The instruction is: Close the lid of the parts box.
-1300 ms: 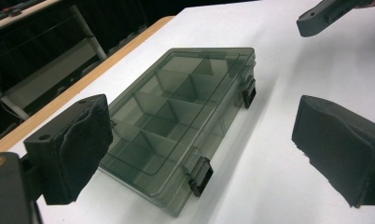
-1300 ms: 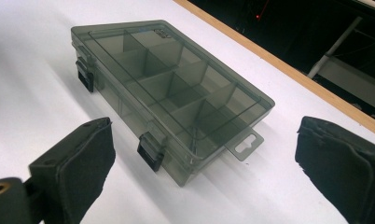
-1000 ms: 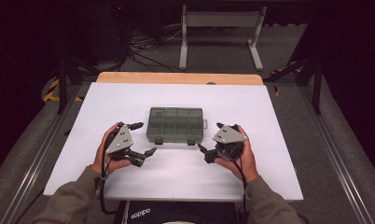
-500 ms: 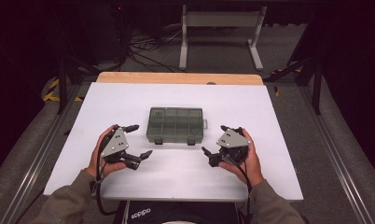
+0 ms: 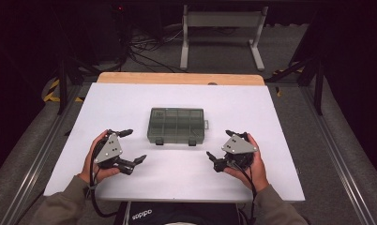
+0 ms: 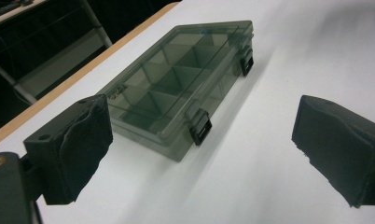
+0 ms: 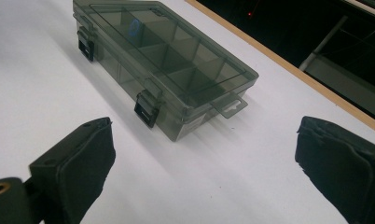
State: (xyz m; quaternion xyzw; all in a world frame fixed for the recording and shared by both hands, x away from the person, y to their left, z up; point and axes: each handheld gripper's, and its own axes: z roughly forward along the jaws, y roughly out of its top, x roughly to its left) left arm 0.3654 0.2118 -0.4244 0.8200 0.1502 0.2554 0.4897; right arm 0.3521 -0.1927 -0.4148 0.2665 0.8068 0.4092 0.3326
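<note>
Box (image 5: 177, 125) with a smoky clear lid is lying shut near the middle of the white table (image 5: 280, 122), its two dark latches (image 6: 200, 127) facing the person. Left gripper (image 5: 128, 146) is hovering near its front left corner, jaws spread wide, touching nothing. Right gripper (image 5: 221, 146) is waiting off the front right corner, equally wide apart.

Closed compartment box (image 5: 177, 125) between two spread-jawed hand-held grippers, untouched
</note>
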